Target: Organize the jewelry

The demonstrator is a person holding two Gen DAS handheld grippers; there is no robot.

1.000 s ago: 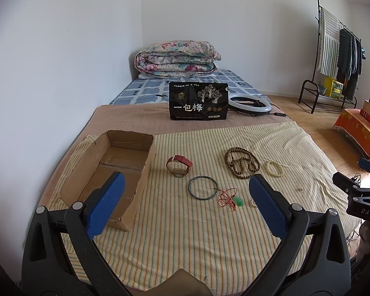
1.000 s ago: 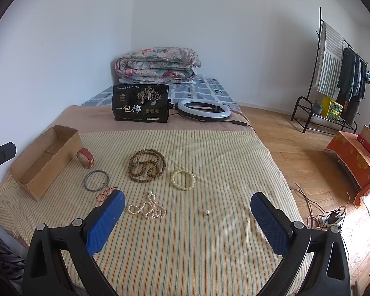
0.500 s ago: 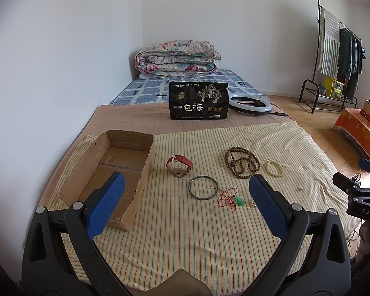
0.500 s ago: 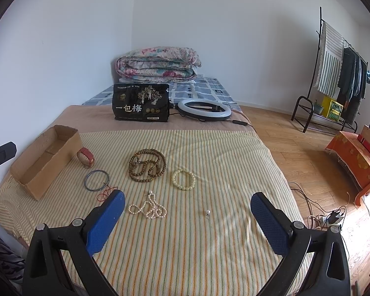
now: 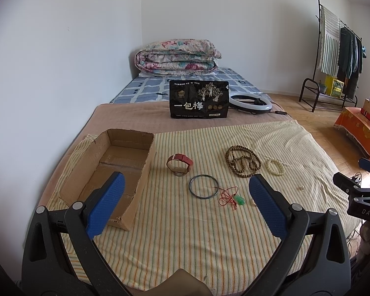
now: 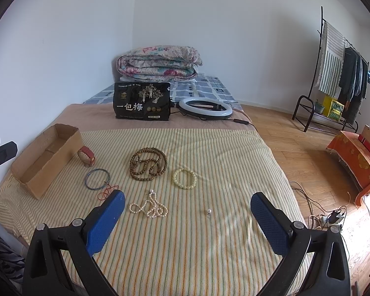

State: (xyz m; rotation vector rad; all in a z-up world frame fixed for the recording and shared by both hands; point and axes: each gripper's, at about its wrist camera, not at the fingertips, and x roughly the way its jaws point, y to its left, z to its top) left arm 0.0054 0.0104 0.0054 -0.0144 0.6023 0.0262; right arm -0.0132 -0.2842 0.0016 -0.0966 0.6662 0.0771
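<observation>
Jewelry lies spread on a striped bed cover [image 5: 185,234]. An open cardboard box [image 5: 106,167] sits at the left, also in the right wrist view [image 6: 44,157]. A red watch [image 5: 179,164], a dark bangle [image 5: 204,190], a red cord with a green pendant [image 5: 234,198], brown prayer beads [image 5: 243,164] and a cream bead bracelet [image 5: 275,167] lie right of it. The right wrist view also shows a pearl necklace [image 6: 149,206] and a small earring [image 6: 209,212]. My left gripper [image 5: 186,204] and right gripper [image 6: 187,219] are open, empty, held above the near cover.
A black snack bag [image 5: 199,103], a ring light [image 5: 250,102] and a folded quilt [image 5: 176,58] sit at the bed's far end. A wall runs along the left. A clothes rack [image 6: 338,74] and an orange-covered stand [image 6: 355,157] stand on the wood floor at right.
</observation>
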